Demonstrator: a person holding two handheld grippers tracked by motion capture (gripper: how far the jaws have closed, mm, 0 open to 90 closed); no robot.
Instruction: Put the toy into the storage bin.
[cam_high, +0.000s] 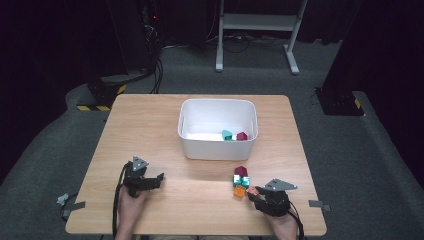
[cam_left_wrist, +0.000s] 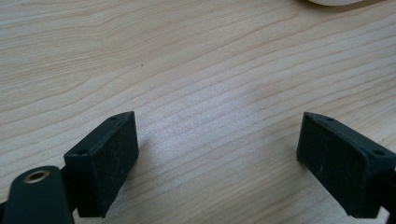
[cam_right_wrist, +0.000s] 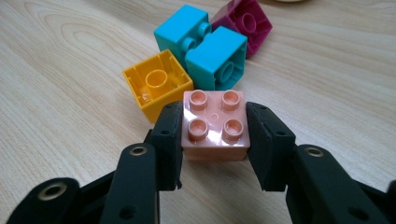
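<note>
Two pads of the right gripper (cam_right_wrist: 214, 140) clamp the pink brick (cam_right_wrist: 215, 125) on the table (cam_high: 200, 195), so lift it straight up clear of the touching yellow brick (cam_right_wrist: 158, 86) and teal bricks (cam_right_wrist: 215, 56) before carrying toward the white bin (cam_high: 218, 148), while the left gripper (cam_left_wrist: 217, 154) rests spread and empty.

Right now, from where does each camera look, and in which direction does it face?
High view: above the person's side, facing forward and down on the table and white bin; both hands and grippers show, left gripper, right gripper.
Left gripper view: on the left gripper, facing bare table wood; its jaws stand wide apart.
Right gripper view: on the right gripper, its jaws pressing the pink block; yellow block behind.
Shared: high and right gripper views both show the block cluster.
</note>
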